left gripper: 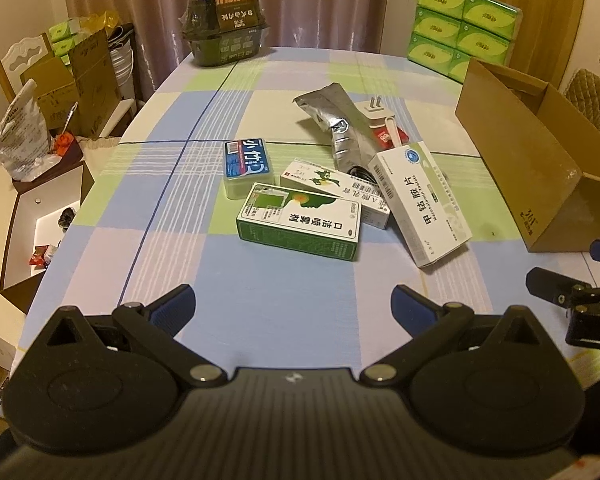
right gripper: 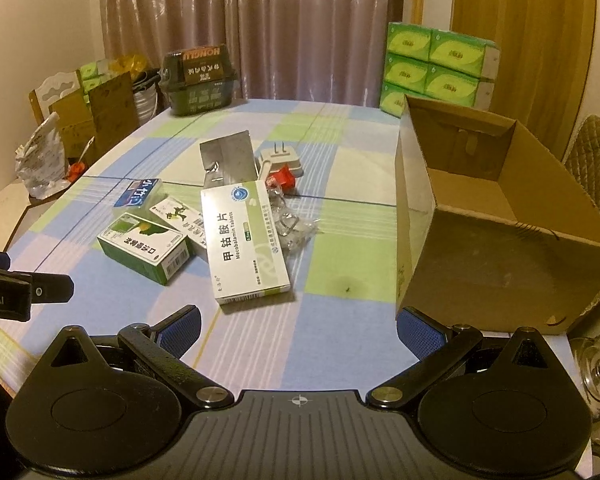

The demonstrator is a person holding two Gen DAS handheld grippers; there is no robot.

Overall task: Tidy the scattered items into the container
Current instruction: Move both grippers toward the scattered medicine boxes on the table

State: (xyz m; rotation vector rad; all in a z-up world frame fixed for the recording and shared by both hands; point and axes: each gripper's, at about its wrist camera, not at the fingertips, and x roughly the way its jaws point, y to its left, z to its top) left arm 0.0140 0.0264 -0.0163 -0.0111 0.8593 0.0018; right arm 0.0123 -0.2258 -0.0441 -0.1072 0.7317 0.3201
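A loose pile lies mid-table: a green spray box (left gripper: 300, 222) (right gripper: 144, 246), a white Mecobalamin box (left gripper: 420, 200) (right gripper: 242, 236), a white box with a green bird (left gripper: 332, 190) (right gripper: 180, 220), a blue-topped case (left gripper: 246, 166) (right gripper: 138, 194), a silver foil pouch (left gripper: 340, 120) (right gripper: 230, 156), a white plug (left gripper: 376, 114) (right gripper: 280, 158) and clear plastic wrap (right gripper: 290, 226). The open cardboard box (left gripper: 528, 148) (right gripper: 484, 216) stands to the right, empty. My left gripper (left gripper: 294, 306) hovers open in front of the pile. My right gripper (right gripper: 298, 330) is open too, near the carton's front corner.
At the table's far edge stand a dark plastic basket with a brown pack (left gripper: 224, 26) (right gripper: 198, 78) and stacked green tissue packs (left gripper: 464, 28) (right gripper: 436, 68). Cardboard boxes and a bag (left gripper: 20, 136) crowd the left side. A glass item (right gripper: 594, 372) sits by the carton.
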